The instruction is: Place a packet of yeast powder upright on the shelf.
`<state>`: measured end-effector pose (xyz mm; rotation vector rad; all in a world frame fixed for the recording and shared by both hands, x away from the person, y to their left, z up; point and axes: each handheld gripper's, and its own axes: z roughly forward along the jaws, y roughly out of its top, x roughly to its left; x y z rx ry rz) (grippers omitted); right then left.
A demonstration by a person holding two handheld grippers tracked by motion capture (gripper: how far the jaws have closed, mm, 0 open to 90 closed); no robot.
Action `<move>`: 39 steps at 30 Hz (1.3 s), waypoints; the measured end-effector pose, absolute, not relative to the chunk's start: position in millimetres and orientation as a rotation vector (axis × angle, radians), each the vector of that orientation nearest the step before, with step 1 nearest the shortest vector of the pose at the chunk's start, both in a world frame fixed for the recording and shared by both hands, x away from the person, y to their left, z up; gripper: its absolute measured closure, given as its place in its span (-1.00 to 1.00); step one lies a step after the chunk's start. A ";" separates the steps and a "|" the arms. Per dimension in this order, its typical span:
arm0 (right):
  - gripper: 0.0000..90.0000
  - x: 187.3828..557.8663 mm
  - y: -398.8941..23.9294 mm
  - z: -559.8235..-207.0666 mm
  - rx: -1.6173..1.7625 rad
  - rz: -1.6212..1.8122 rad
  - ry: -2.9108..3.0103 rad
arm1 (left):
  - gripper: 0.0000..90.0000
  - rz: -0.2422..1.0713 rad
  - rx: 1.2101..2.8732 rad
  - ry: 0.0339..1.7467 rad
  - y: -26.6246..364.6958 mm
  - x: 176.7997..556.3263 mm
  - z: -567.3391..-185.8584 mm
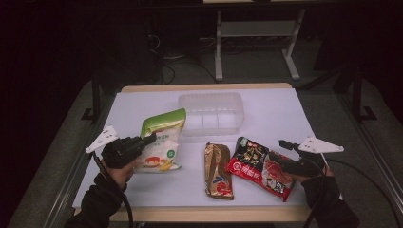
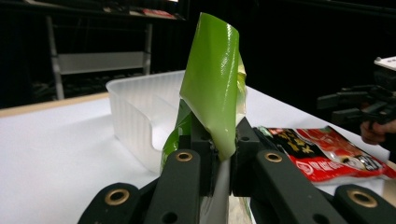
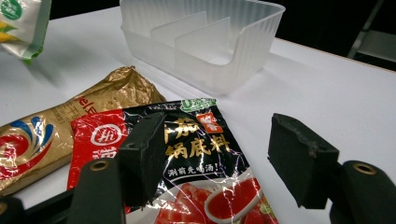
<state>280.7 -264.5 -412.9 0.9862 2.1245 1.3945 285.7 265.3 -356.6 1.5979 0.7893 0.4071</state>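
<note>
Left gripper (image 1: 151, 138) clamped on the green top edge of the snack bag (image 1: 160, 140), jaws pinched tight on the folded seal in the left gripper view; bag tipped up off the table (image 1: 138, 107), probably to carry it over. Pinched at the seal likely because that flat strip gives the jaws a firm bite without crushing the contents. Bag just left of the clear bin (image 1: 212, 114) and a little nearer the person, its top corner close to the bin's left wall.

Bin open upward, thin dividers inside, low cutout in the near wall; clear white table on its left and behind it, so room to lift and swing in from that side.

In front of the bin, lying flat: gold packet (image 1: 218, 171), then red soup-base pouch (image 1: 259, 167) to its right, the two touching or nearly so.

Right gripper (image 3: 219, 158) hovering low over the pouch's right part, jaws spread wide, nothing between them, pads not pressing. Pouch's far end close to the table's right edge; little margin there for sliding.
</note>
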 end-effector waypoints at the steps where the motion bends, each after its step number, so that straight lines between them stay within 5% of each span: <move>1: -0.30 281.1 -263.7 -413.5 0.996 1.385 2.120 | 0.85 0.410 1.590 0.794 265.3 286.3 -356.2; 19: -0.29 279.5 -261.8 -417.7 1.026 1.347 2.130 | 0.85 0.465 1.472 0.823 260.4 300.7 -335.8; 39: -0.30 279.4 -263.9 -418.1 1.036 1.346 2.116 | 0.85 0.544 1.402 0.898 208.1 360.8 -316.9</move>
